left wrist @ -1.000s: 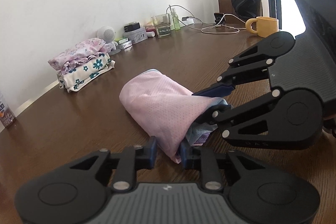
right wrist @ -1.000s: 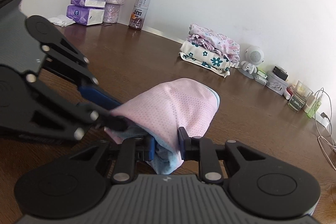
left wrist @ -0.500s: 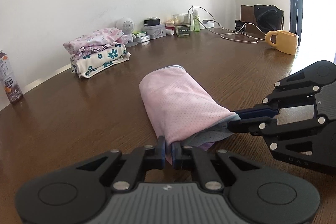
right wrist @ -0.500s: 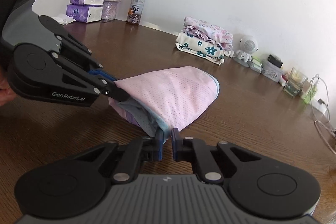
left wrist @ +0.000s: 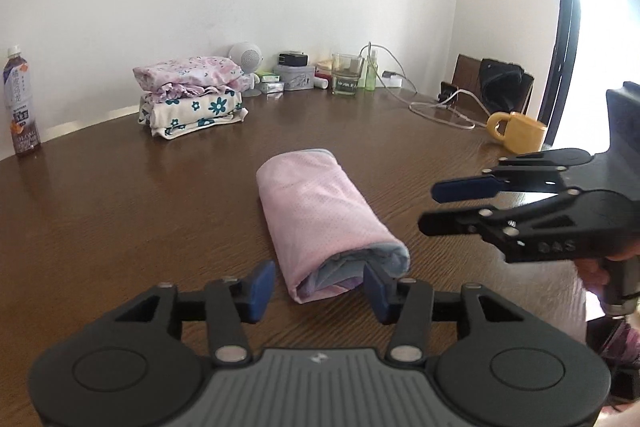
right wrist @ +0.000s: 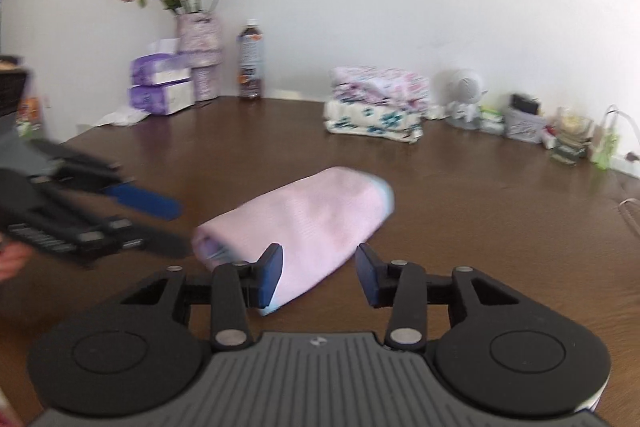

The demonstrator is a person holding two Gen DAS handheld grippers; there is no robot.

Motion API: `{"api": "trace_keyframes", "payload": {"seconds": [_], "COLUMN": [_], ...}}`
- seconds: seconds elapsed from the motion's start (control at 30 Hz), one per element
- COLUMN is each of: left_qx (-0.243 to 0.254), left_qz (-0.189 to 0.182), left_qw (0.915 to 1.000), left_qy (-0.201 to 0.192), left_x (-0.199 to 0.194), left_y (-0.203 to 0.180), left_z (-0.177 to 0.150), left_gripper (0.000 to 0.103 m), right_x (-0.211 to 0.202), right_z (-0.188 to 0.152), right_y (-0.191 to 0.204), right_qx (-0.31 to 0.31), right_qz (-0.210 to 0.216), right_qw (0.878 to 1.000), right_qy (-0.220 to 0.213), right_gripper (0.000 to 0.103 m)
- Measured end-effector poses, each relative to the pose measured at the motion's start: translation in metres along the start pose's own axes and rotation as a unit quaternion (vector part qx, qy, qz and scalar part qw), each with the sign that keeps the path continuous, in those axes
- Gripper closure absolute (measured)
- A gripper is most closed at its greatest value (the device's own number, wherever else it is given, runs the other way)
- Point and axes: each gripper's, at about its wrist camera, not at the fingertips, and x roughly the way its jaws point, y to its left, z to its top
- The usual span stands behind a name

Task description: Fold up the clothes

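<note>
Pink garment (left wrist: pixel 320 211) lies folded into a compact bundle near the middle of the counter (left wrist: pixel 120 211), its open end toward the near edge. Left claw (left wrist: pixel 318 285) gapes wide and grips nothing, its fingers either side of that near end. Right claw (right wrist: pixel 318 273) is likewise spread and empty, just beside the bundle. Both seem clear of the cloth so the fold can rest. A stack of folded clothes (left wrist: pixel 190 101) sits at the far edge by the wall.
</note>
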Motion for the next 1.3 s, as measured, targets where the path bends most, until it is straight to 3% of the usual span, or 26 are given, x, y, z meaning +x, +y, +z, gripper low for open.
{"api": "trace_keyframes", "payload": {"seconds": [0.1,0.17,0.23,0.4,0.53,0.6,0.63,0.67,0.7,0.8,0.93,1.0,1.03,1.13,1.3], "left_qx": [-0.042,-0.084,-0.135,-0.265,-0.316,-0.346,-0.361,-0.376,-0.386,-0.390,-0.361,-0.342,-0.335,-0.324,-0.341], "left_qz": [-0.059,-0.098,-0.112,-0.099,-0.068,-0.070,-0.071,-0.072,-0.071,-0.059,-0.027,-0.016,-0.017,-0.036,-0.040], "left_qw": [0.9973,0.9913,0.9835,0.9584,0.9462,0.9355,0.9298,0.9238,0.9199,0.9186,0.9320,0.9389,0.9413,0.9446,0.9386], "left_qy": [0.010,0.029,0.044,0.036,0.021,0.017,0.015,0.013,0.013,0.015,0.021,0.033,0.037,0.036,0.028], "left_x": [-0.001,0.008,0.020,0.043,0.050,0.051,0.051,0.051,0.051,0.048,0.036,0.032,0.031,0.033,0.048], "left_y": [-0.003,-0.003,0.000,0.019,0.035,0.047,0.053,0.059,0.066,0.087,0.112,0.119,0.120,0.116,0.112], "left_z": [0.005,0.006,0.006,0.001,0.000,-0.004,-0.006,-0.008,-0.010,-0.011,-0.003,0.001,0.003,0.008,0.015], "left_gripper": [0.055,0.055,0.055,0.054,0.055,0.060,0.068,0.077,0.079,0.082,0.082,0.074,0.067,0.065,0.065], "right_x": [0.002,0.011,0.024,0.058,0.085,0.099,0.106,0.112,0.115,0.096,0.065,0.052,0.046,0.047,0.061], "right_z": [0.011,0.015,0.018,0.026,0.031,0.034,0.036,0.037,0.037,0.024,0.006,0.000,-0.003,-0.003,-0.001], "right_y": [-0.020,-0.030,-0.037,-0.056,-0.072,-0.079,-0.083,-0.087,-0.090,-0.094,-0.088,-0.085,-0.084,-0.085,-0.089], "right_qx": [0.025,0.044,0.064,0.113,0.152,0.171,0.180,0.190,0.199,0.219,0.223,0.226,0.227,0.248,0.292], "right_qz": [0.008,0.024,0.045,0.097,0.138,0.159,0.169,0.179,0.187,0.198,0.209,0.209,0.209,0.199,0.187], "right_qw": [1.000,0.999,0.997,0.988,0.977,0.970,0.966,0.962,0.959,0.952,0.949,0.949,0.949,0.946,0.936], "right_qy": [-0.010,-0.005,0.006,0.033,0.055,0.065,0.071,0.076,0.080,0.079,0.079,0.071,0.067,0.059,0.055], "right_gripper": [0.061,0.055,0.055,0.054,0.055,0.063,0.073,0.075,0.079,0.083,0.085,0.084,0.083,0.071,0.071]}}
